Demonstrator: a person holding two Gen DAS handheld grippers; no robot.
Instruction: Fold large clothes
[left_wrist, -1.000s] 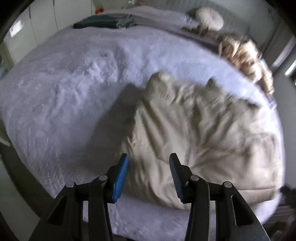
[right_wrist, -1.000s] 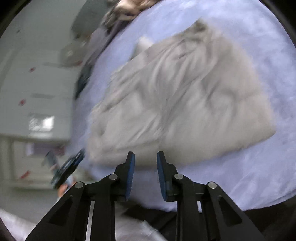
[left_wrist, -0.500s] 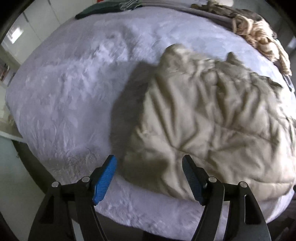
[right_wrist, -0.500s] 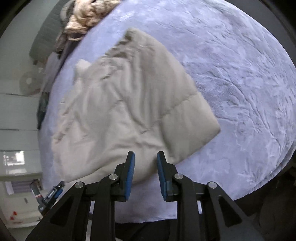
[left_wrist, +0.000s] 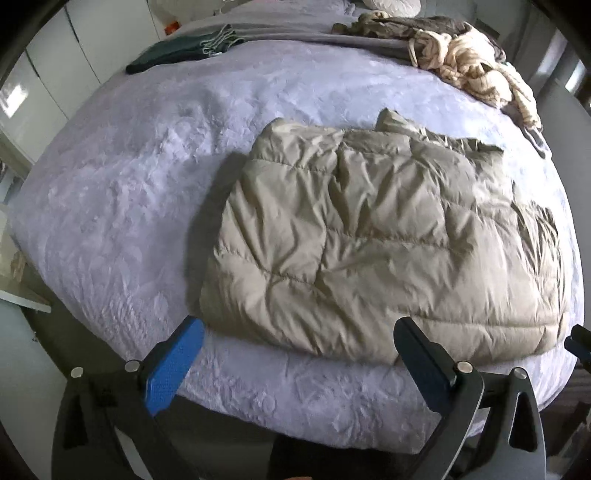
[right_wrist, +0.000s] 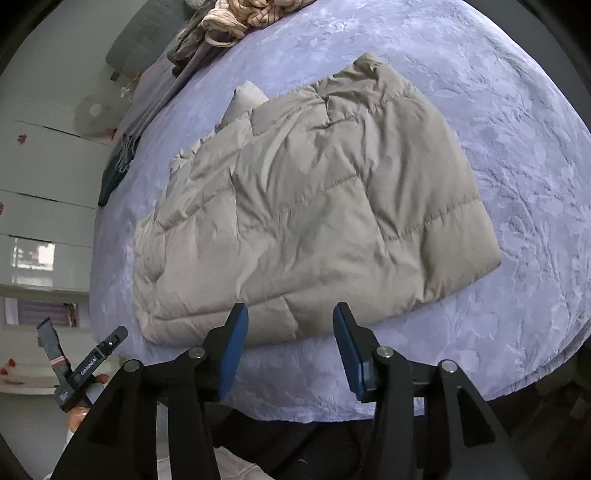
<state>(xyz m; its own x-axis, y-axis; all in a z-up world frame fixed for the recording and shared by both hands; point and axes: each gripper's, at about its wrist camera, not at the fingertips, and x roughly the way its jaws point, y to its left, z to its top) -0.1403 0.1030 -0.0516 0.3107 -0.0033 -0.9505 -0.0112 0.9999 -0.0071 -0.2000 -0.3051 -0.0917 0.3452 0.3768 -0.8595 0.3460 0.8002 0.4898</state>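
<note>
A beige quilted puffer jacket (left_wrist: 376, 236) lies folded into a rough rectangle on a lavender bed (left_wrist: 129, 206), near its front edge. It also shows in the right wrist view (right_wrist: 306, 214). My left gripper (left_wrist: 299, 363) is wide open and empty, hovering just short of the jacket's near edge. My right gripper (right_wrist: 290, 341) is open and empty, just short of the jacket's near hem. The left gripper shows at the lower left of the right wrist view (right_wrist: 85, 365).
A cream knit garment (left_wrist: 480, 70) is piled at the bed's far right. A dark green folded garment (left_wrist: 177, 53) lies at the far left. Grey bedding and a headboard (right_wrist: 147, 40) are beyond. White cabinets (right_wrist: 40, 206) stand to the left of the bed.
Both grippers have opened wider, the right from nearly shut. Both have drawn back toward the bed's front edge, so the whole folded jacket shows. The jacket lies still.
</note>
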